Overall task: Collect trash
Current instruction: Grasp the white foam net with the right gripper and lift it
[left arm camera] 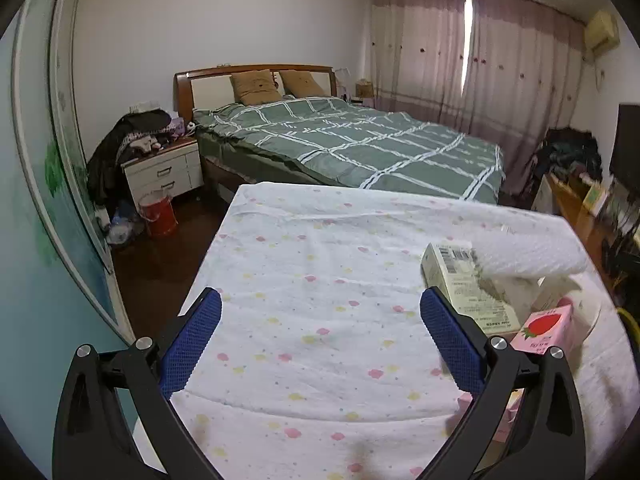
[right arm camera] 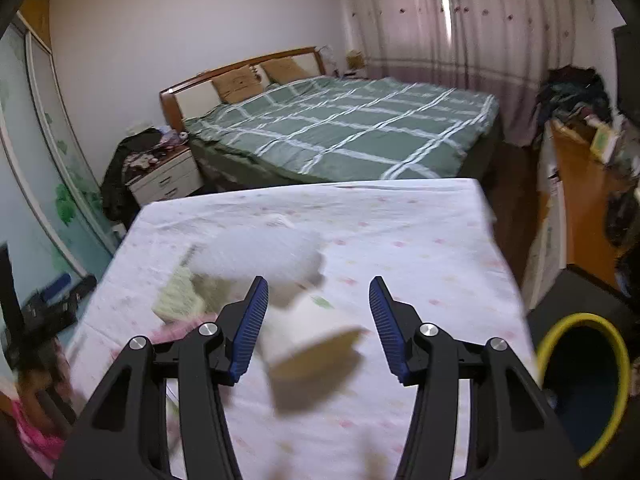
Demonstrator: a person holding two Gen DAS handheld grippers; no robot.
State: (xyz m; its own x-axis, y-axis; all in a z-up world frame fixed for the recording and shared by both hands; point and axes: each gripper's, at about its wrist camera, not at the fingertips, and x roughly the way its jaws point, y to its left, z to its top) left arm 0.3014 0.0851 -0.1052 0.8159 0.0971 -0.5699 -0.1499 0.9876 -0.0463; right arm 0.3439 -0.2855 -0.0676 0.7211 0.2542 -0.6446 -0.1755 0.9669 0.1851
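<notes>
Both grippers, left gripper (left arm camera: pixel 320 320) and right gripper (right arm camera: pixel 319 312), are hanging unclenched.
I'm centring the right on the paper cup (right arm camera: pixel 304 328), squeezing gently before the bin (right arm camera: pixel 582 384).

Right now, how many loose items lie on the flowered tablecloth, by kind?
Boxes: 2, the pale barcode box and the pink strawberry carton
Bubble wrap sheet: 1
White cup, blurred: 1
Total: 4
</notes>
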